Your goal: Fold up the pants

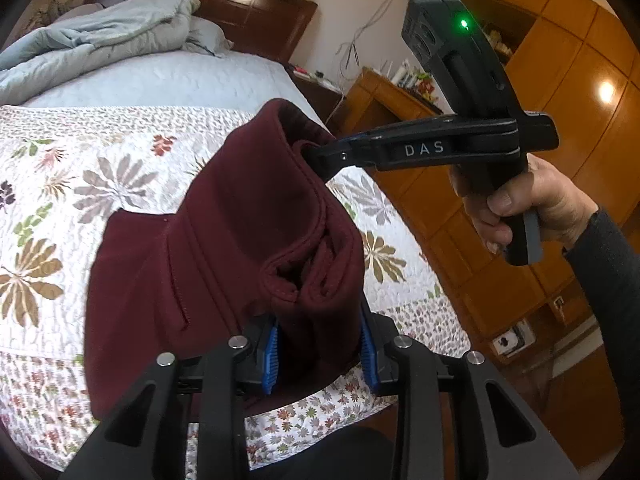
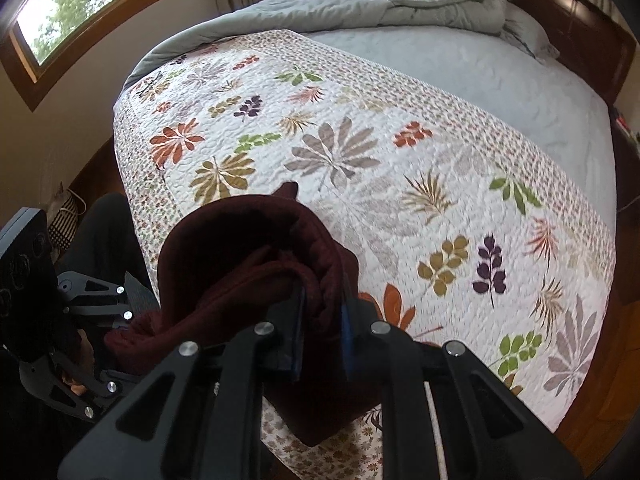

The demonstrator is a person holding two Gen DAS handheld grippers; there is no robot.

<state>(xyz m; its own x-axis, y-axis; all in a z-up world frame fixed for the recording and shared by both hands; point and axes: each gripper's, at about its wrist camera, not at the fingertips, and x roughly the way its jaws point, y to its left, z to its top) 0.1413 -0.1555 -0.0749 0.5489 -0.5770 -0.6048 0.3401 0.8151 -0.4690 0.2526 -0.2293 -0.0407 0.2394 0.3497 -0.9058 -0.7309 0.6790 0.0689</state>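
The dark maroon pants [image 1: 224, 240] hang bunched and folded over, lifted above the floral quilt [image 1: 80, 184]. My left gripper [image 1: 320, 352] is shut on a thick fold of the pants between its blue pads. My right gripper [image 1: 316, 156] comes in from the right, held by a hand, and is shut on the upper edge of the pants. In the right wrist view the right gripper [image 2: 322, 328] clamps a roll of the maroon pants [image 2: 248, 248] above the quilt [image 2: 400, 160]. The left gripper's body [image 2: 60, 320] shows at the lower left there.
The bed carries a crumpled grey-blue duvet [image 1: 100, 40] and a dark wooden headboard [image 1: 240, 4] at the far end. Wooden cabinets [image 1: 560, 80] and a cluttered nightstand [image 1: 384, 92] stand right of the bed. A window [image 2: 80, 8] is on the far side.
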